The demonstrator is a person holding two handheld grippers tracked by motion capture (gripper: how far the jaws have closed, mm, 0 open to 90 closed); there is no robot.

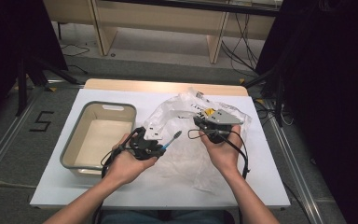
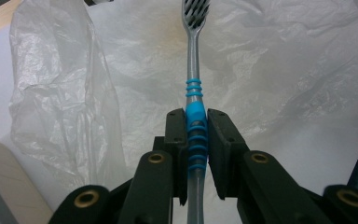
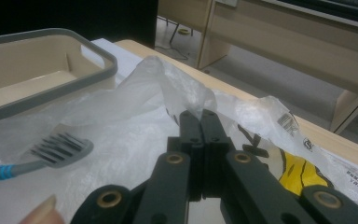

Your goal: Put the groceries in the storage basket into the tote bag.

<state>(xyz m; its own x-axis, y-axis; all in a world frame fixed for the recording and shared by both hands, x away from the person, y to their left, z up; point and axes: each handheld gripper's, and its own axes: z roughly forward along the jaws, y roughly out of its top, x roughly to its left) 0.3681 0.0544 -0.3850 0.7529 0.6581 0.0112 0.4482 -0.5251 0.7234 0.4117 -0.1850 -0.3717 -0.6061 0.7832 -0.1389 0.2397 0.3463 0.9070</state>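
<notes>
The left gripper (image 2: 197,140) has its jaws closed on the blue ribbed grip of the toothbrush (image 2: 193,84), whose bristled head sticks out past the fingertips; it looks light, stiff and well placed. The right gripper (image 3: 200,122) pinches a fold of the thin plastic bag (image 3: 168,88), soft, slippery stuff likely to slide free

Bin (image 1: 74,140): on the table (image 1: 270,186), by its left edge.
Bag (image 1: 186,154): right of the bin, mid-table toward the far edge.
Toothbrush (image 1: 171,139): over the bag, between the left gripper (image 1: 156,148) and right gripper (image 1: 200,122).
</notes>
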